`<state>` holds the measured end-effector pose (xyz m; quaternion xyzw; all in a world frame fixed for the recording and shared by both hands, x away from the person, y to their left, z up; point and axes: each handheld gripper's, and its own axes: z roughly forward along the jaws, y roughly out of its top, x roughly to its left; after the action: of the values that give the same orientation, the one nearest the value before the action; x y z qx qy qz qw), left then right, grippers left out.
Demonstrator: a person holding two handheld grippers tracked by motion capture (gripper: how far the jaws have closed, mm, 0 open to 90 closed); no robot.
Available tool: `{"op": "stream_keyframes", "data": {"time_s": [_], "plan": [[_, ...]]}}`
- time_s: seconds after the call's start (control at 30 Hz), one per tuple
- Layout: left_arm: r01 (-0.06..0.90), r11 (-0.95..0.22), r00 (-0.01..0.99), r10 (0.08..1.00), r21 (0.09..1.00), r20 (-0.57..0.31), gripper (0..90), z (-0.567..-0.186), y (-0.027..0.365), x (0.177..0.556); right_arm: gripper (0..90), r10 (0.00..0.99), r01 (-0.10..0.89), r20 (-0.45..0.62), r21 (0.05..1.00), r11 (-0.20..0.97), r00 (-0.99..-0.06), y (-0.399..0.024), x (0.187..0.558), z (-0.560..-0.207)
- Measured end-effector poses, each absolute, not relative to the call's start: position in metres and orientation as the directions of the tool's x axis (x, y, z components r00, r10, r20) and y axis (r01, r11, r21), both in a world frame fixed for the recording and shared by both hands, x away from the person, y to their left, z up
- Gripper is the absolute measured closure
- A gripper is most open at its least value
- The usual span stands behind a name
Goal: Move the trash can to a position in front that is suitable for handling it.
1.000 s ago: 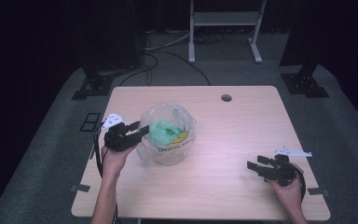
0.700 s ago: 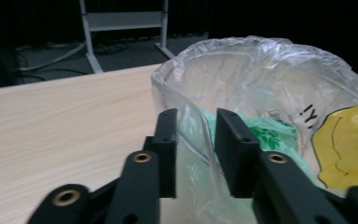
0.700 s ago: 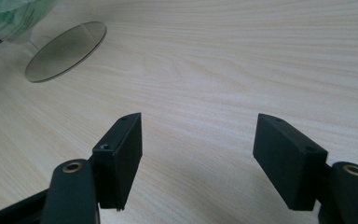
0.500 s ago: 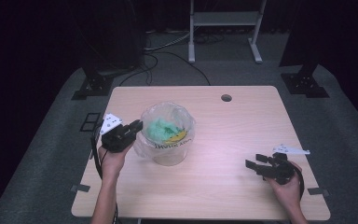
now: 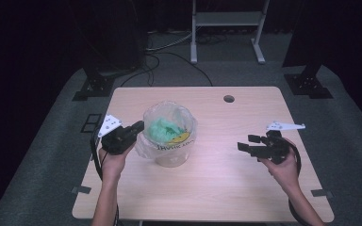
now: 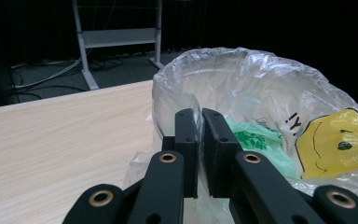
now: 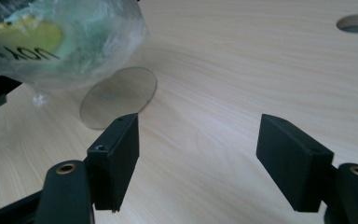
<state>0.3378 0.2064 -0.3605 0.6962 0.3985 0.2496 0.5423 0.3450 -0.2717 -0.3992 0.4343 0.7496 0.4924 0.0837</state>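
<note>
Left gripper view: left gripper has just closed, pinching bag rim film. Bag mid-desk, thin, crinkly, slippery; grip rim. Right gripper wide open, empty.

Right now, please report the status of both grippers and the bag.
Left gripper just closed, pinching plastic bag rim. Right gripper open, empty, off to the side. Nothing blocking.

Bright worktop, black surroundings

Overhead light falls on the pale worktop at frame centre while the edges sink into darkness; the plastic bag shows soft glare, and the near claws in both gripper views are slightly blurred.
</note>
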Motion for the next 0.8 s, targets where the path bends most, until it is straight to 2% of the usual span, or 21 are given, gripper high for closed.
{"op": "stream_keyframes", "data": {"time_s": [0.47, 0.8], "plan": [[0.281, -0.073, 0.589, 0.8, 0.957, -0.112, 87.8, -0.359, 0.206, 0.336, 28.8, 0.653, 0.51, 0.291, 0.843, 0.17, -0.699, -0.208, 0.383, -0.348], [0.272, -0.06, 0.611, 0.781, 0.96, -0.125, 87.8, -0.356, 0.207, 0.335, 28.5, 0.616, 0.496, 0.285, 0.845, 0.2, -0.734, -0.157, 0.404, -0.335]]}}
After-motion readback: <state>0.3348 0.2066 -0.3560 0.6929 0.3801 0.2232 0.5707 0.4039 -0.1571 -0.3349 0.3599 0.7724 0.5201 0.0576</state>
